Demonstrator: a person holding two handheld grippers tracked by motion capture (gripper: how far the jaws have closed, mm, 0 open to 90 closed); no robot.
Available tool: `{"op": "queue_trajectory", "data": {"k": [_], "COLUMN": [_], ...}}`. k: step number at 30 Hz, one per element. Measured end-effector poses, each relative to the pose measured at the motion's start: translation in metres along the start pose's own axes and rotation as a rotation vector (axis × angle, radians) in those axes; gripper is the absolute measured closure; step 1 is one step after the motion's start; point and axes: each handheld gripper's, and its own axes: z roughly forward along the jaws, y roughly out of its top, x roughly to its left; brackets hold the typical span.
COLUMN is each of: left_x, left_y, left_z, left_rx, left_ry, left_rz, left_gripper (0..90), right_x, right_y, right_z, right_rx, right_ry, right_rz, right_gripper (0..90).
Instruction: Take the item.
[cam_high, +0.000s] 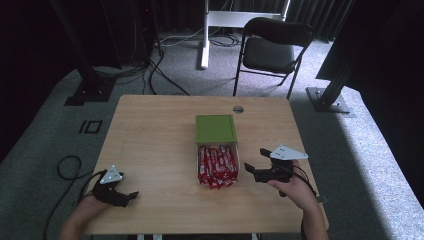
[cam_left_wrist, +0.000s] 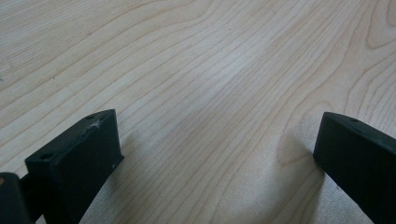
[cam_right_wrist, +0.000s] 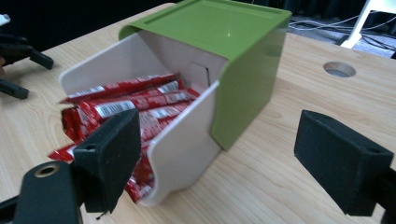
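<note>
Handheld grippers: black bodies, blocky black jaws.
Left gripper (cam_high: 131, 196) and right gripper (cam_high: 248, 167) each carry a grey three-cornered plate and a black cable; jaw blocks show screw holes.

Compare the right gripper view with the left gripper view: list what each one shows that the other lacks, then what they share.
Right gripper view alone: the green box with its white drawer pulled out, red packets inside, a round hole in the table, and the left gripper farther off.
Left gripper view alone: the left gripper's own jaws, spread wide over bare wood.
Both: the wooden table and a pair of open black jaws with nothing between them.
</note>
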Motion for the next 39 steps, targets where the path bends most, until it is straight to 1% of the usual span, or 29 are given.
{"op": "queue_trajectory", "data": {"k": [1,5,6,8,11,13,16,20,21,23,26,28,30,32,34,36,38,39], "left_x": [0.0,0.0,0.0,0.0,0.0,0.0,0.0,0.0,0.0,0.0,0.0,0.0,0.0,0.0,0.0,0.0,0.0,0.0], "left_y": [0.0,0.0,0.0,0.0,0.0,0.0,0.0,0.0,0.0,0.0,0.0,0.0,0.0,0.0,0.0,0.0,0.0,0.0], "left_z": [0.0,0.0,0.0,0.0,0.0,0.0,0.0,0.0,0.0,0.0,0.0,0.0,0.0,0.0,0.0,0.0,0.0,0.0], "left_rx": [0.0,0.0,0.0,0.0,0.0,0.0,0.0,-0.001,0.0,0.0,0.0,0.0,0.0,0.0,0.0,-0.001,0.0,-0.001], "left_ry": [0.0,0.0,0.0,0.0,0.0,0.0,0.0,0.0,0.0,0.0,0.0,0.0,0.0,0.0,0.001,0.0,0.001,0.0], "left_rz": [0.0,0.0,0.0,0.0,0.0,0.0,0.0,-0.001,0.0,0.0,0.0,0.0,0.0,0.0,0.0,0.0,0.0,-0.001], "left_gripper": [1.5,1.6,1.6,1.5,1.6,1.6,1.5,1.6,1.6,1.6,1.6,1.6,1.6,1.5,1.6,1.6,1.6,1.6], "right_x": [0.003,0.01,0.012,0.016,0.022,0.027,0.033,0.04,0.044,0.049,0.055,0.059,0.062,0.065,0.067,0.067,0.068,0.068], "right_y": [0.003,0.01,0.012,0.015,0.019,0.022,0.026,0.03,0.032,0.033,0.035,0.036,0.037,0.038,0.039,0.04,0.039,0.038], "right_z": [0.001,0.007,0.009,0.013,0.019,0.023,0.029,0.036,0.039,0.044,0.05,0.054,0.058,0.063,0.067,0.072,0.077,0.078], "right_rx": [-0.001,0.002,0.006,0.006,0.007,0.008,0.014,0.015,0.016,0.018,0.019,0.019,0.014,0.012,0.002,0.015,0.026,0.06], "right_ry": [0.002,0.016,0.022,0.025,0.042,0.047,0.055,0.062,0.062,0.064,0.075,0.064,0.067,0.05,0.045,0.048,0.032,0.022], "right_rz": [-0.01,-0.02,-0.015,-0.022,-0.026,-0.038,-0.045,-0.057,-0.054,-0.055,-0.045,-0.048,-0.035,-0.041,-0.02,0.002,0.034,0.055], "right_gripper": [14.9,16.3,16.4,16.4,16.5,16.5,18.4,18.8,21.1,21.7,22.7,22.7,23.0,25.3,30.7,34.1,38.2,38.6]}}
